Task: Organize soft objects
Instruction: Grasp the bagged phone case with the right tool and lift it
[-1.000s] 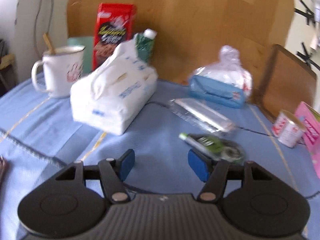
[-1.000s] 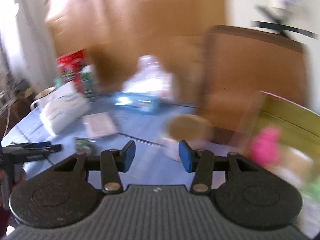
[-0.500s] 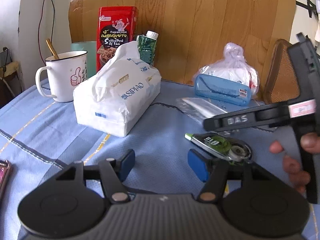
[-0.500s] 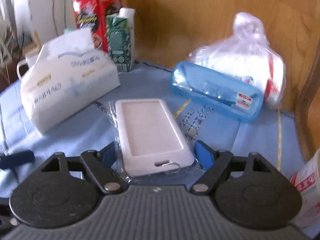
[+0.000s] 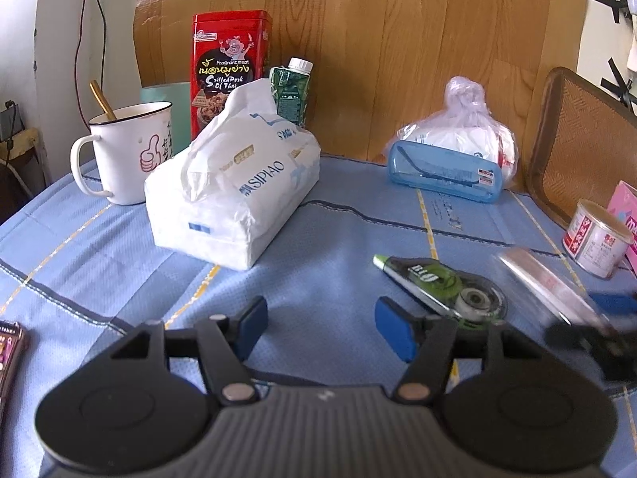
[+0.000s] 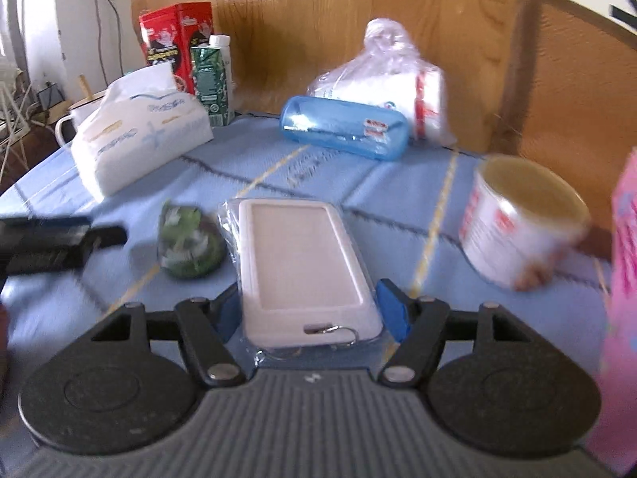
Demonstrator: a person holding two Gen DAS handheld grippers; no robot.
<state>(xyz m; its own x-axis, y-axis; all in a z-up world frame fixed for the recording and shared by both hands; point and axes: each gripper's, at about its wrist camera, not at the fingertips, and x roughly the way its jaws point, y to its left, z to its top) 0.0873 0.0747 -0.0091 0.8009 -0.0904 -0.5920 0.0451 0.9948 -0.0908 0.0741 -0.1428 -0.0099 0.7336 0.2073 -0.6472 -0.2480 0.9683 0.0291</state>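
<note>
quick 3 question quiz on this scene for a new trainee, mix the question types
1. True or false: the left gripper is shut on the tissue pack.
2. What does the right gripper hold?
A. blue case
B. wrapped white phone case
C. mug
3. Fill in: the green correction tape lies on the blue ____.

Key:
1. False; it is open and holds nothing.
2. B, the wrapped white phone case.
3. tablecloth.

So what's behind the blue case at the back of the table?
Directly behind the blue case sits a knotted clear plastic bag holding white packets with red print. The case covers the bag's lower front, so what rests at its base can't be seen. Wooden panelling stands beyond.
</note>
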